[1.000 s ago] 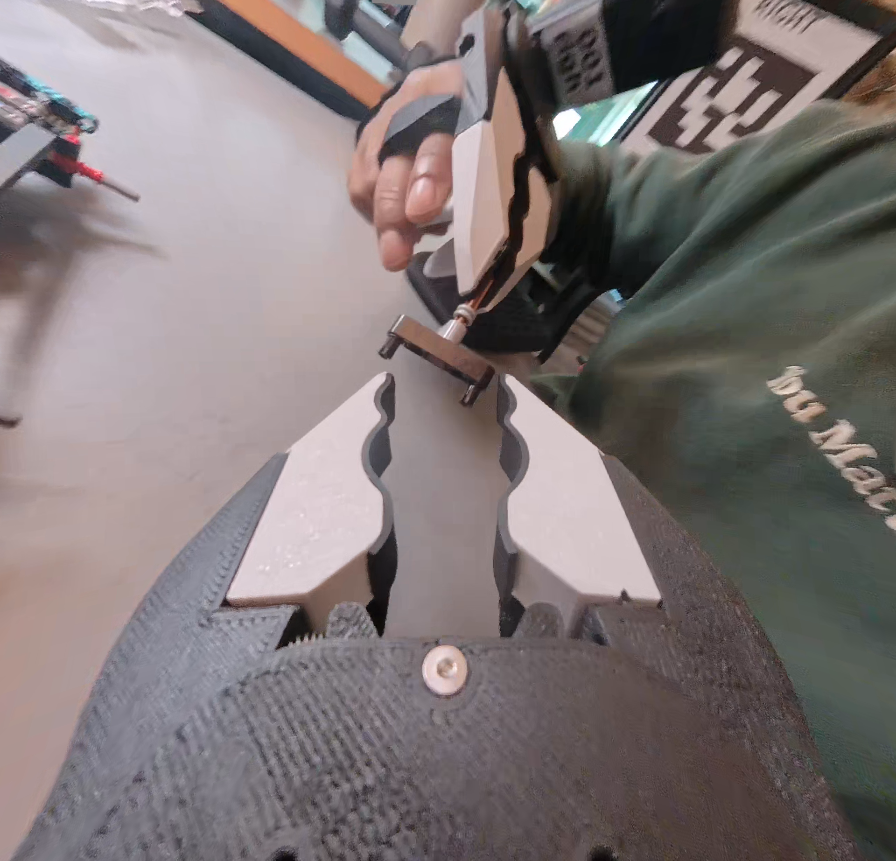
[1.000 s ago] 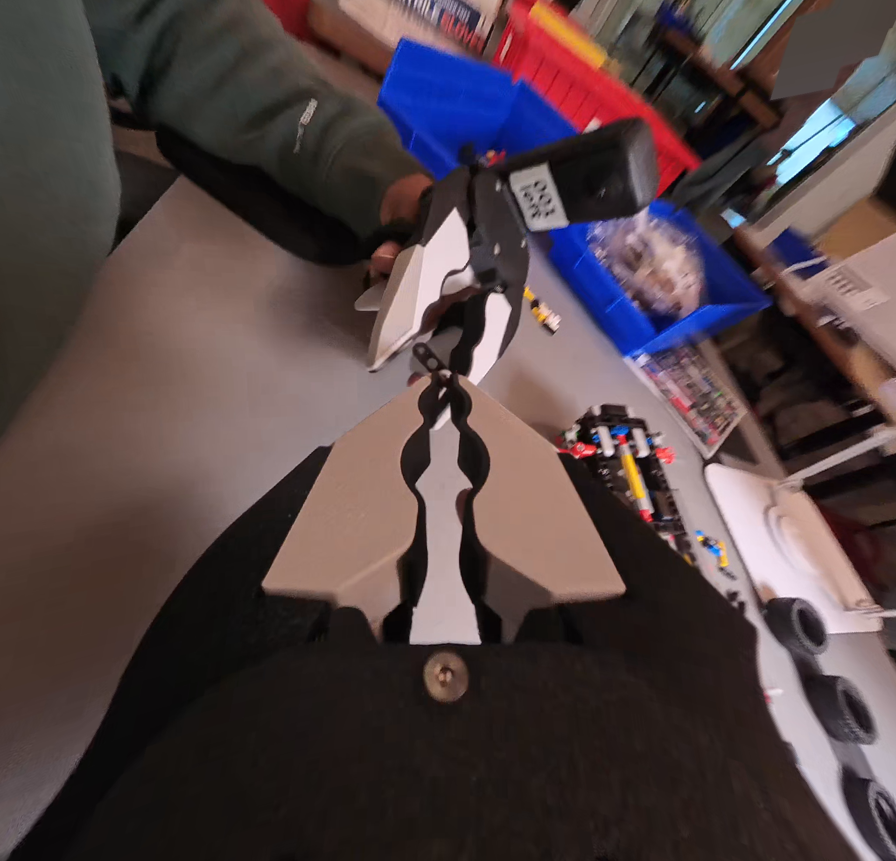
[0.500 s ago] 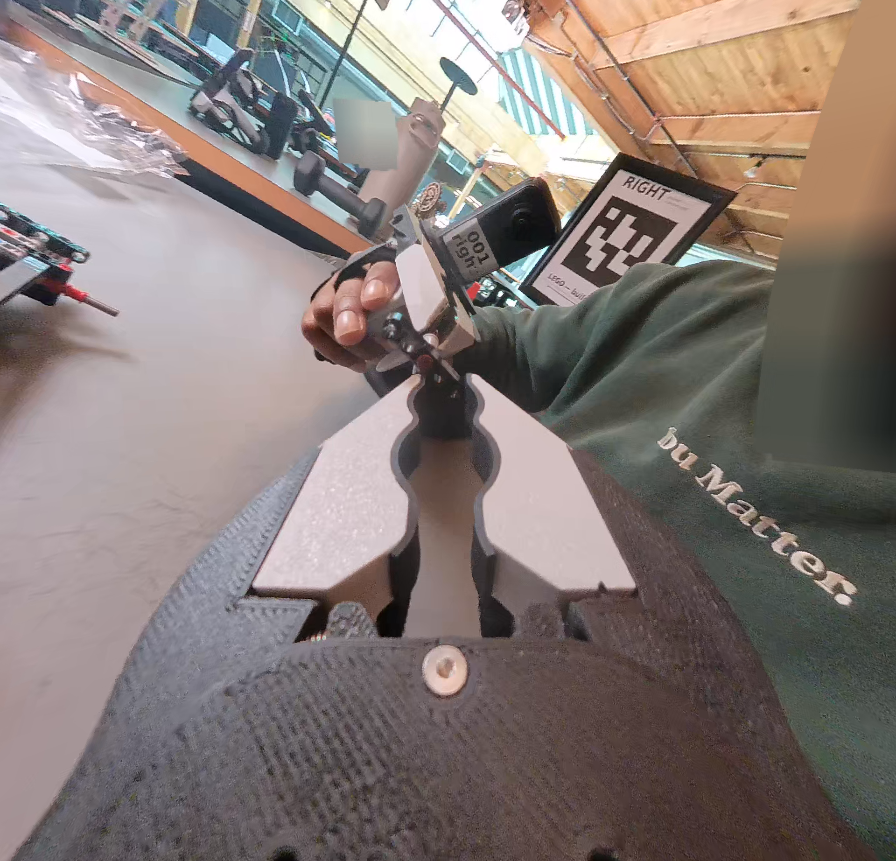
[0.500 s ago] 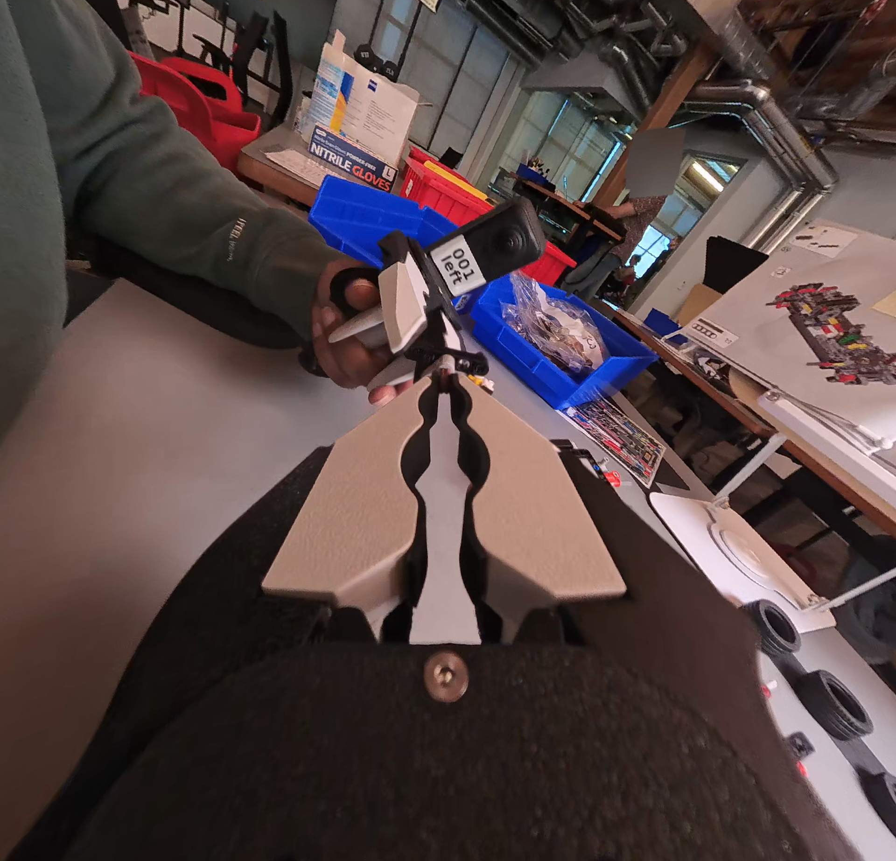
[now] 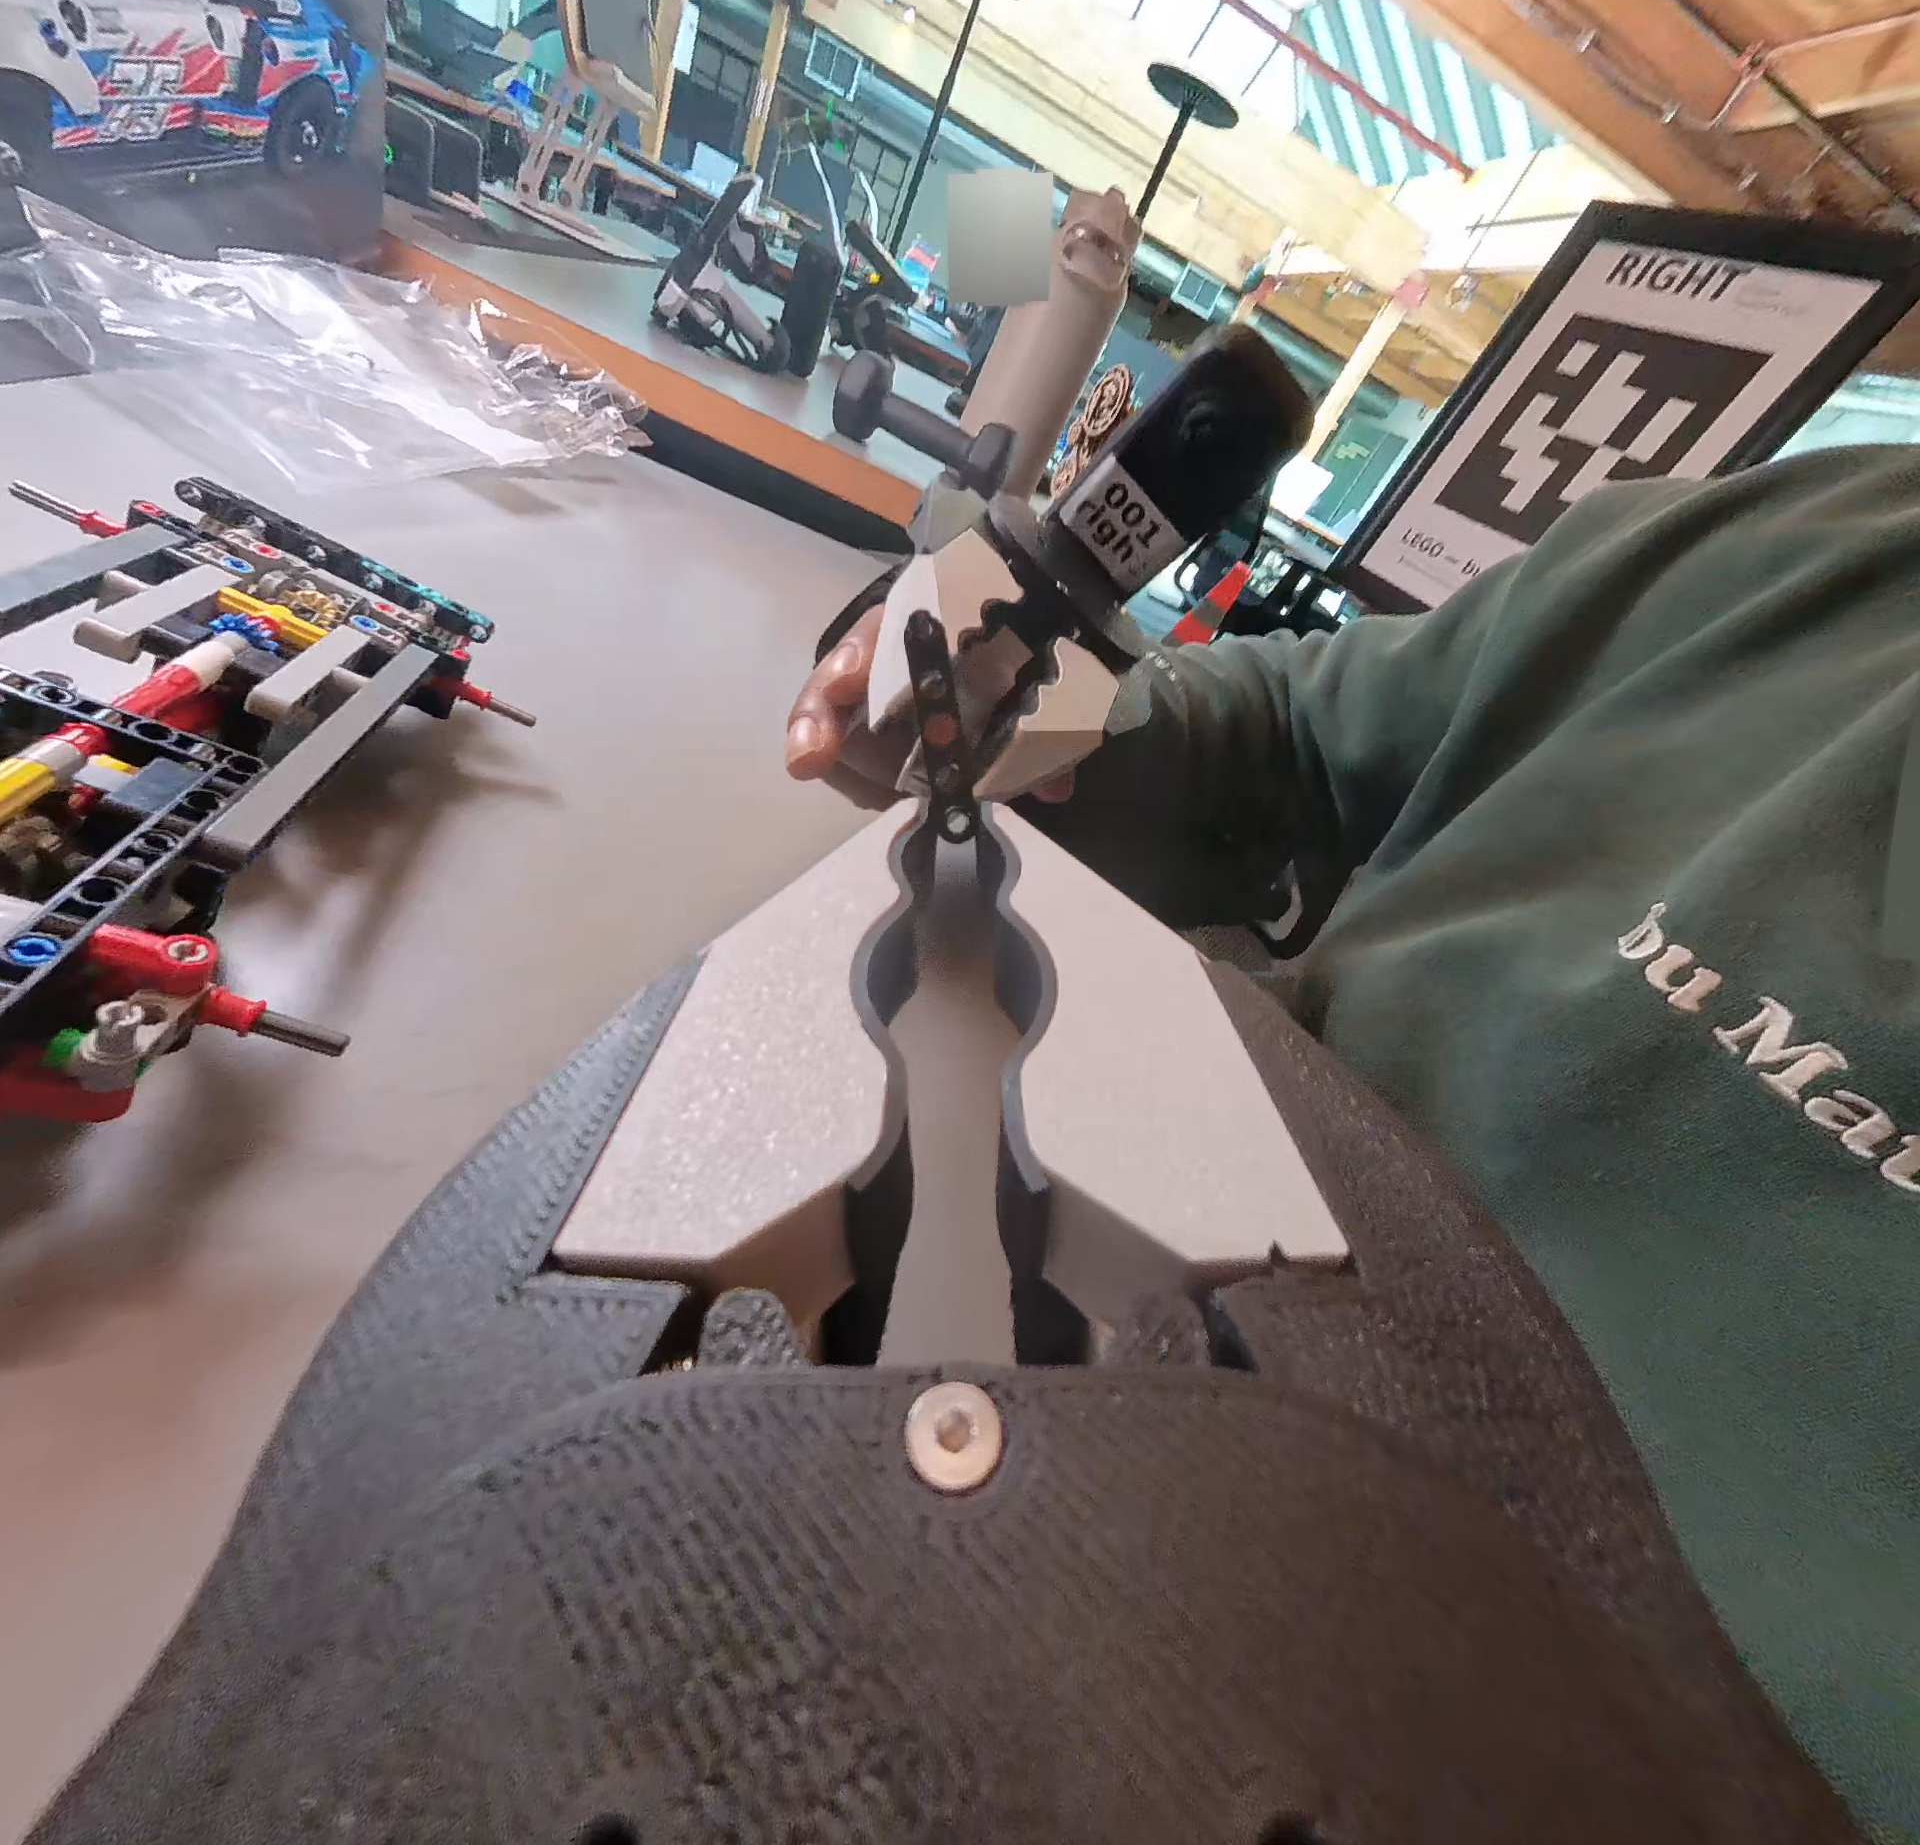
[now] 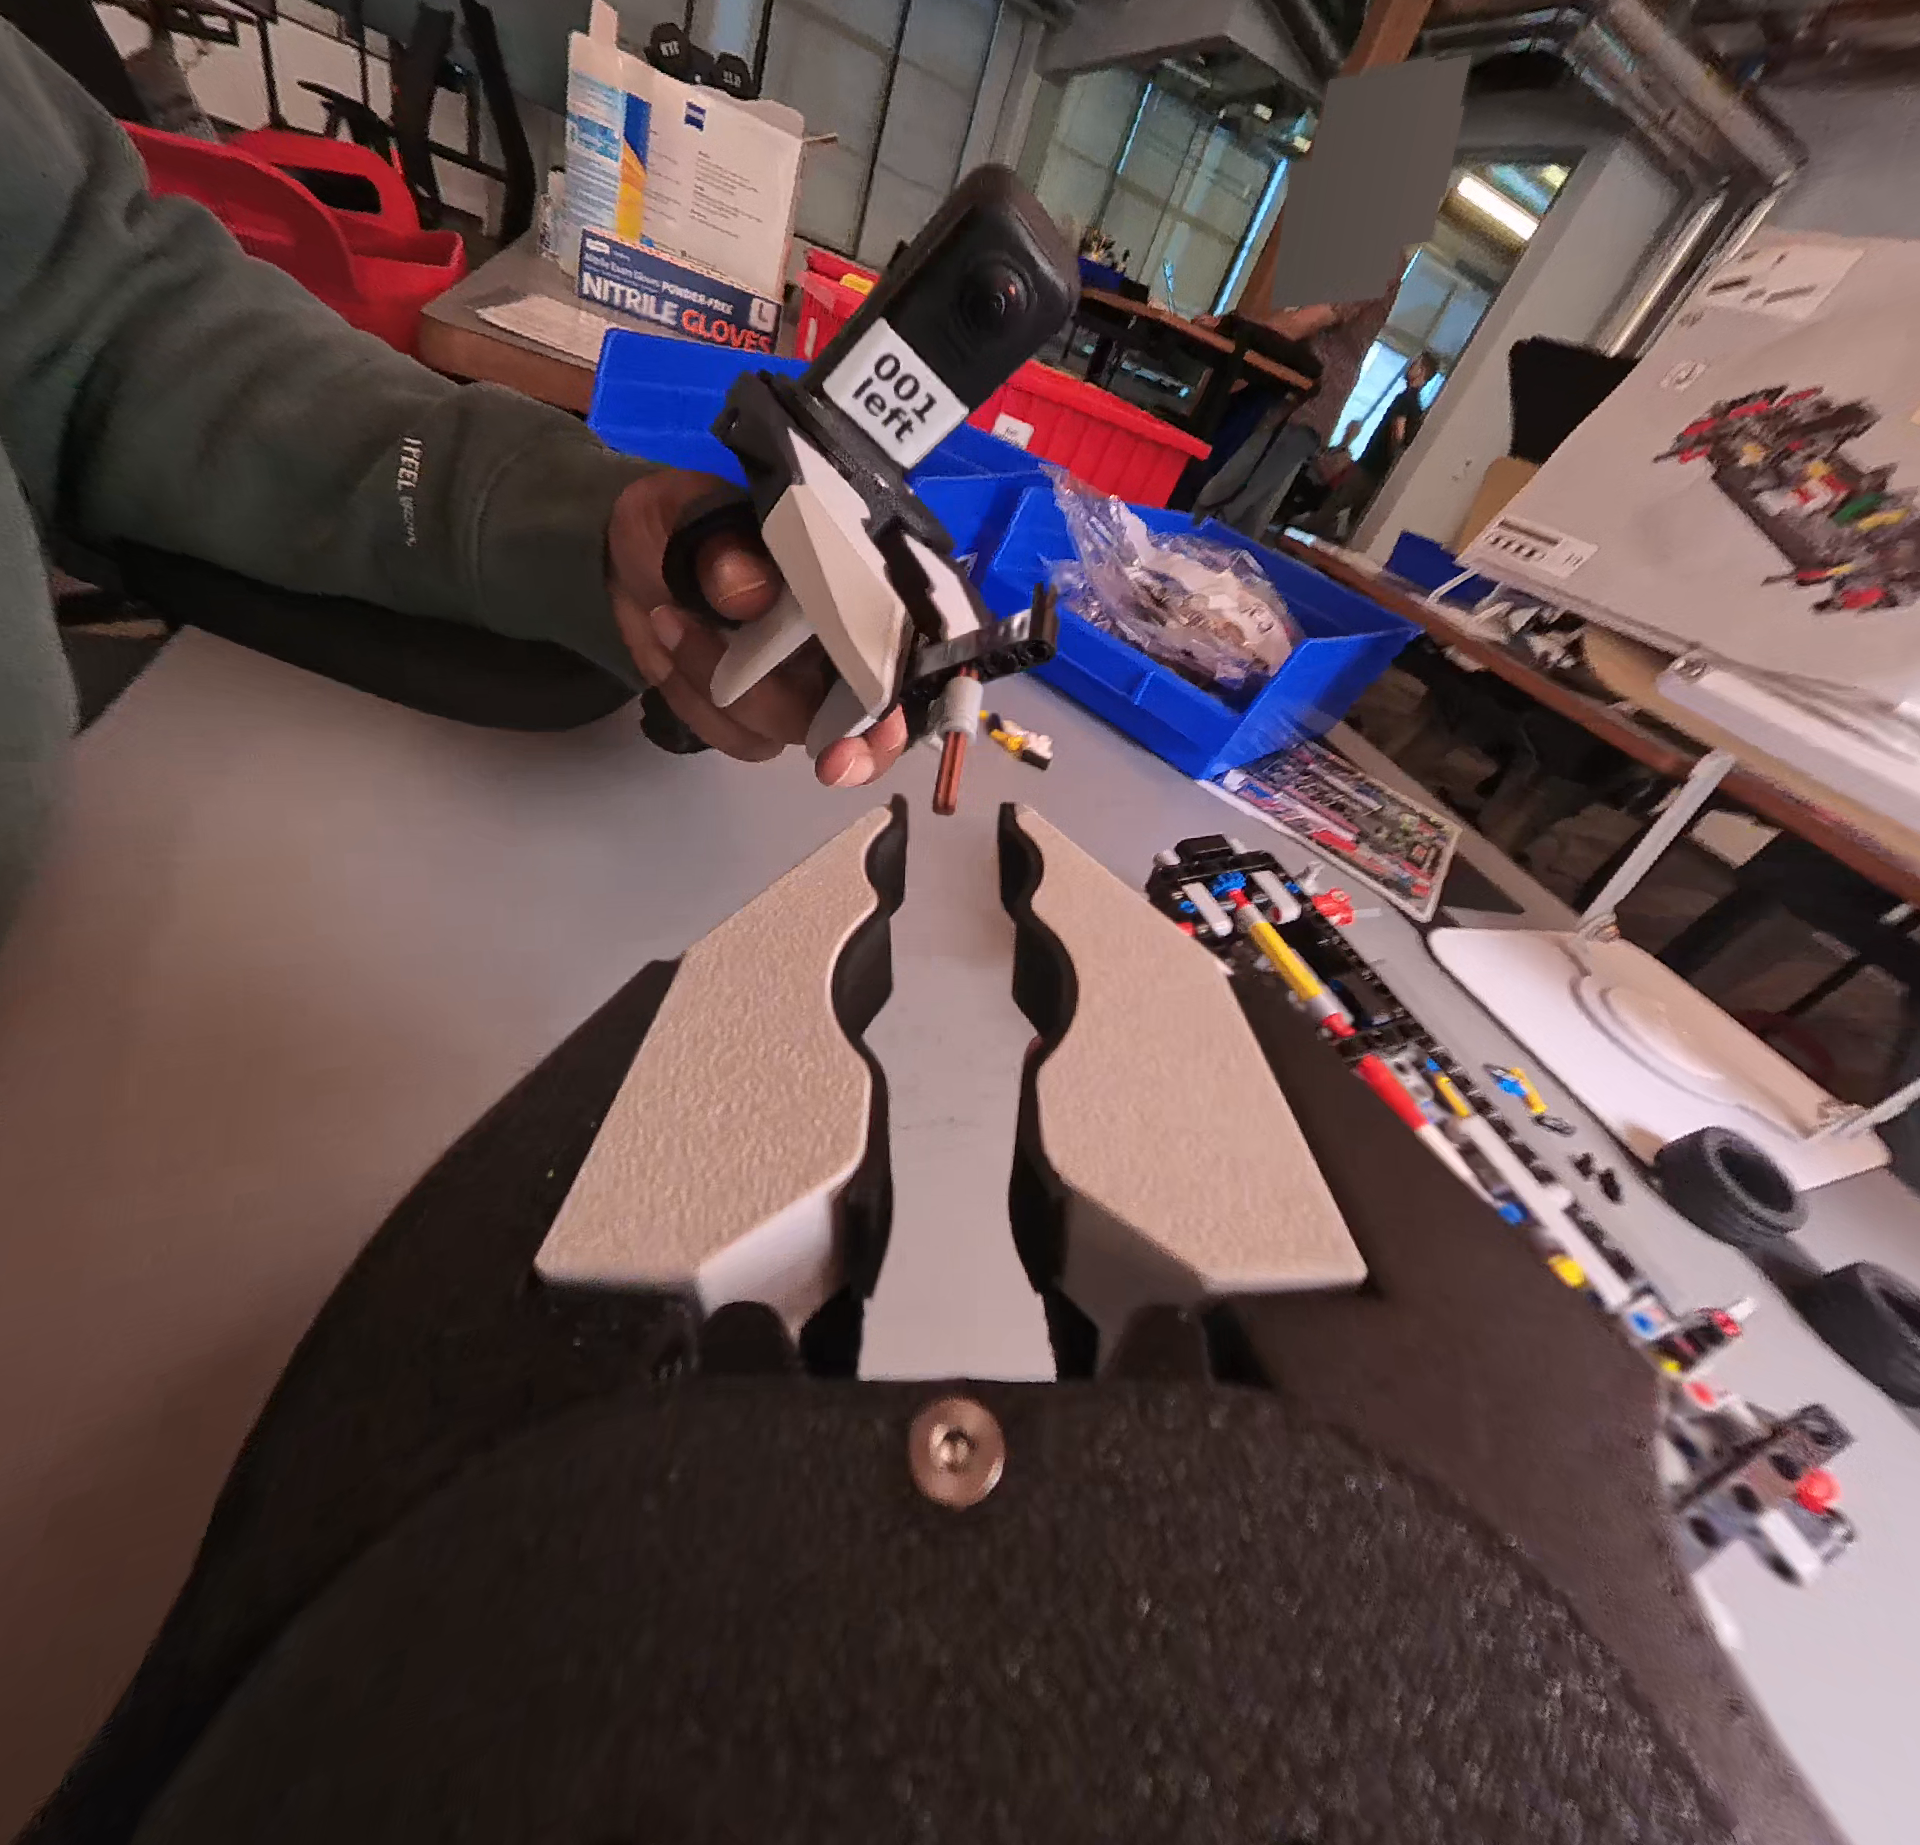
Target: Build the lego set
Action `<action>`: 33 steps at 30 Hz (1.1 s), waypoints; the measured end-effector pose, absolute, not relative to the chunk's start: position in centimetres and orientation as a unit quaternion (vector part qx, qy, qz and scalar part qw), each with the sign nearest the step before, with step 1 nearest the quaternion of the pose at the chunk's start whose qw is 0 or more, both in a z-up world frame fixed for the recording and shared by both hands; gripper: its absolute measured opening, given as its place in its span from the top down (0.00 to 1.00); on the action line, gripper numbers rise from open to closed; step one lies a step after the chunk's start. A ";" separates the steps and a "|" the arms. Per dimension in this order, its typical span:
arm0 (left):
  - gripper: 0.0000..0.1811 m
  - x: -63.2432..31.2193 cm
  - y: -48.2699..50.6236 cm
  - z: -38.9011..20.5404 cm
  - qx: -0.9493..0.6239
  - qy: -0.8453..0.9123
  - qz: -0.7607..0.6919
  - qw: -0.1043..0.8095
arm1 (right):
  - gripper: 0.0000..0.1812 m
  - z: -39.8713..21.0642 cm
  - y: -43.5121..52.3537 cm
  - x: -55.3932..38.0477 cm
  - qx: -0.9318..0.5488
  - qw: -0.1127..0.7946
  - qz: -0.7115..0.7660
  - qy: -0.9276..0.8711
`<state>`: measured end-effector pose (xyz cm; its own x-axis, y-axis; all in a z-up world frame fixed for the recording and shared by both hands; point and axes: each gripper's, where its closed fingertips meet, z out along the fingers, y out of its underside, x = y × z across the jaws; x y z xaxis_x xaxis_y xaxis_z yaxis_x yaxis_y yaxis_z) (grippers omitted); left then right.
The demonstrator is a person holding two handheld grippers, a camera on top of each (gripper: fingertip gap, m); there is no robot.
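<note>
1. Handover is done. A second ago the right tongs (image 6: 951,819) pinched the part by its axle and the left tongs (image 5: 951,839) stood wide open. Now it is the reverse.
2. The left tongs are closed at the tips on the end of the black beam (image 5: 933,694). The beam sticks up and away from them, held in the air above the worktop (image 5: 623,756).
3. The right tongs are open with nothing gripped. The right wrist view shows the brown axle (image 6: 948,772) hanging from the beam through a grey bush. Its free end is just off the gap between the tips, and no contact shows.
4. The part is therefore carried by the left tongs alone. It is well apart from the half-built chassis (image 5: 208,756), which lies flat on the worktop.
5. Meaning for the task: likely a regrasp, so the right tongs are free to retake the part at a better spot or fetch another piece.
6. Risk: the hold is a thin tip pinch, so the beam could pivot if the axle gets pushed.
7. The loose tyres (image 6: 1725,1187) lie unmounted, so the build looks far from finished.
</note>
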<state>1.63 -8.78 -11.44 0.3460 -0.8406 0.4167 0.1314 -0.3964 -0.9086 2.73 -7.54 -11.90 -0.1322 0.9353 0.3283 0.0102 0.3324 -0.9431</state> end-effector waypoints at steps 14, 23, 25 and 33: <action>0.97 2.4 -8.8 -13.6 -0.700 0.314 -0.437 0.470 | 1.00 -13.9 -8.0 1.9 -0.448 0.459 0.433 -0.634; 0.84 1.4 -8.1 -12.6 -0.690 0.309 -0.411 0.509 | 1.00 -14.6 -7.3 1.8 -0.465 0.463 0.417 -0.629; 0.83 1.9 -8.2 -13.2 -0.697 0.321 -0.398 0.502 | 1.00 -15.1 -7.5 1.6 -0.460 0.464 0.397 -0.645; 0.91 2.9 -8.4 -15.1 -0.721 0.360 -0.350 0.478 | 1.00 -16.0 -8.6 1.1 -0.415 0.494 0.307 -0.700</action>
